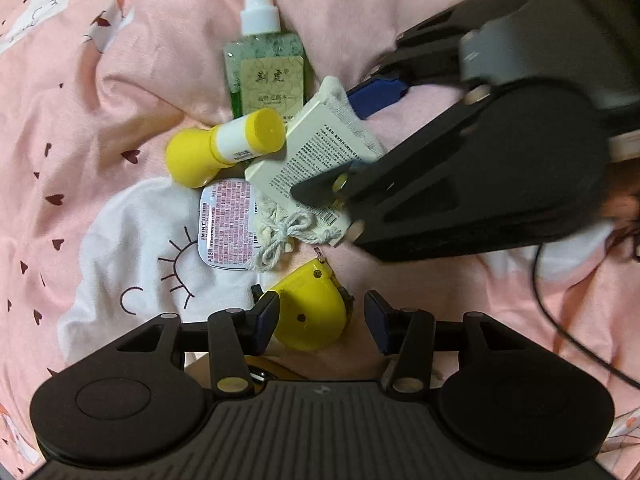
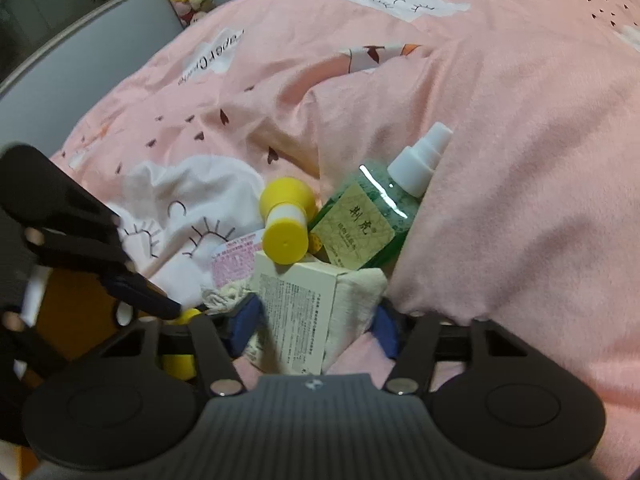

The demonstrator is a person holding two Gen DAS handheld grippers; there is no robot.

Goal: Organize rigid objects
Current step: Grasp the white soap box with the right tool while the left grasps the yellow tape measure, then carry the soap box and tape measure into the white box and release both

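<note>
Left gripper (image 1: pixel 322 322) open, jaws straddling rounded yellow plastic case (image 1: pixel 310 312) on pink bed cover (image 1: pixel 400 12); case just ahead, nearest this gripper. Right gripper (image 2: pixel 310 326) brackets cream printed box (image 2: pixel 296 312), long axis along fingers; grip uncertain.

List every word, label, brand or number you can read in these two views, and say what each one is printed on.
"IMINT": along the edge of the mint tin's pink label; its fine print is unreadable.
"刺虎": on the green spray bottle's label, second character uncertain; smaller lines blurred.
"Happy": on a white cloud print on the pink bedding; the next word is unclear.
White box: print too small.
</note>
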